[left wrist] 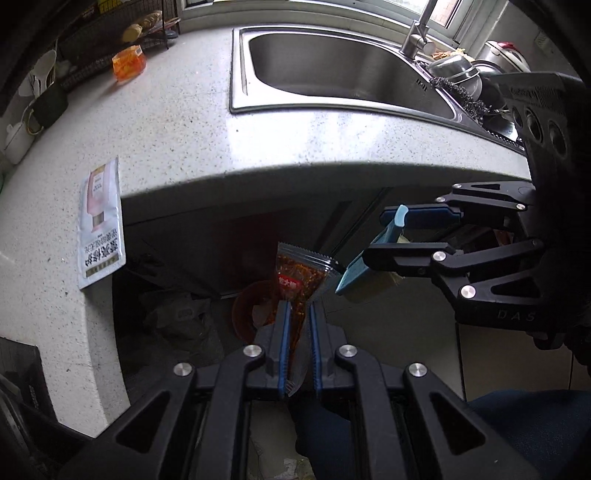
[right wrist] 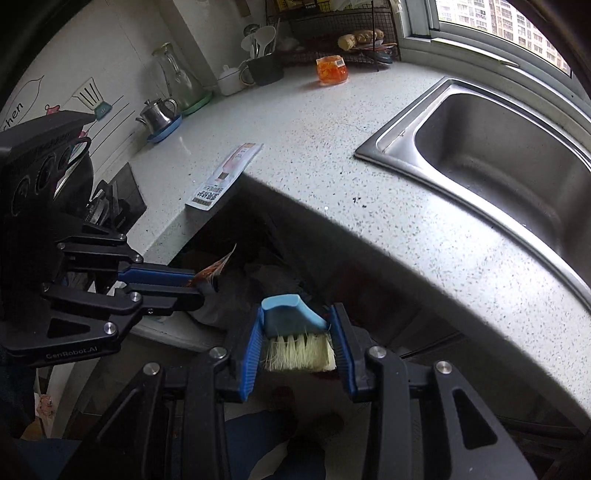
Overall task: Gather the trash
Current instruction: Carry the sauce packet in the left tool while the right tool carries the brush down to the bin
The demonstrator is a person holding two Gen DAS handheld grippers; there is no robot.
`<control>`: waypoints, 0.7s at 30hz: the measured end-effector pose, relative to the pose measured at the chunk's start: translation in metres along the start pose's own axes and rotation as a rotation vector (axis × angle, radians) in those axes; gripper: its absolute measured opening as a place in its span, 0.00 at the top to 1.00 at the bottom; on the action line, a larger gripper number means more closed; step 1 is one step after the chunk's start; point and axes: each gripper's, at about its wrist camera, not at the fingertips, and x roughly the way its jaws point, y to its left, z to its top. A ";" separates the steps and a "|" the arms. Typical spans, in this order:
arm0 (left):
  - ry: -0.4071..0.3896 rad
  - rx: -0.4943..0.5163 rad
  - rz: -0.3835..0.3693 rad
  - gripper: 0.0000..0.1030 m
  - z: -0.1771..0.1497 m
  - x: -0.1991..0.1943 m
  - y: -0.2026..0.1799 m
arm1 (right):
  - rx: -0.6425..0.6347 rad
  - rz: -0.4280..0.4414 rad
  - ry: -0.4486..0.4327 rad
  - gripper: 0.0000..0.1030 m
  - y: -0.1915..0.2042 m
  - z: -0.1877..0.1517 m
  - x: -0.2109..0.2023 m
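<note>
My left gripper (left wrist: pixel 297 308) is shut on a clear sauce packet (left wrist: pixel 301 275) with red chili flakes and a red label, held off the counter's edge above a red bin (left wrist: pixel 245 310) on the floor. In the right wrist view the left gripper (right wrist: pixel 197 286) comes in from the left with the packet (right wrist: pixel 216 269) sticking out. My right gripper (right wrist: pixel 297 325) is shut on a blue brush (right wrist: pixel 290 314) with pale bristles; in the left wrist view the right gripper (left wrist: pixel 373 238) holds the brush (left wrist: pixel 369 258) beside the packet. A white flat sachet (left wrist: pixel 99 225) lies at the counter's edge, the same sachet (right wrist: pixel 227 173) in the right wrist view.
The speckled counter (left wrist: pixel 192 122) holds a steel sink (left wrist: pixel 332 70) with a faucet (left wrist: pixel 419 33), an orange jar (left wrist: pixel 127 64) and a wire rack (right wrist: pixel 332 22). Dishes (left wrist: pixel 458 74) stand right of the sink. A teapot (right wrist: pixel 159 114), glass carafe (right wrist: pixel 179 79) and mugs line the wall. Crumpled bags (left wrist: pixel 177 317) lie under the counter.
</note>
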 end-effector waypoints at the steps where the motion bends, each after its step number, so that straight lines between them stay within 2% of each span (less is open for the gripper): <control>1: 0.016 -0.011 0.008 0.91 -0.004 0.011 0.003 | 0.010 -0.002 0.012 0.67 -0.002 -0.003 0.010; 7: 0.083 -0.092 -0.013 0.91 -0.027 0.081 0.029 | -0.004 -0.015 0.062 0.67 -0.008 -0.028 0.065; 11: 0.112 -0.124 0.010 0.91 -0.040 0.132 0.049 | -0.001 -0.013 0.103 0.67 -0.018 -0.041 0.109; 16: 0.133 -0.189 0.007 0.91 -0.054 0.195 0.076 | -0.002 -0.008 0.150 0.67 -0.032 -0.049 0.175; 21: 0.139 -0.197 0.006 0.91 -0.064 0.250 0.088 | -0.031 0.000 0.179 0.67 -0.039 -0.052 0.238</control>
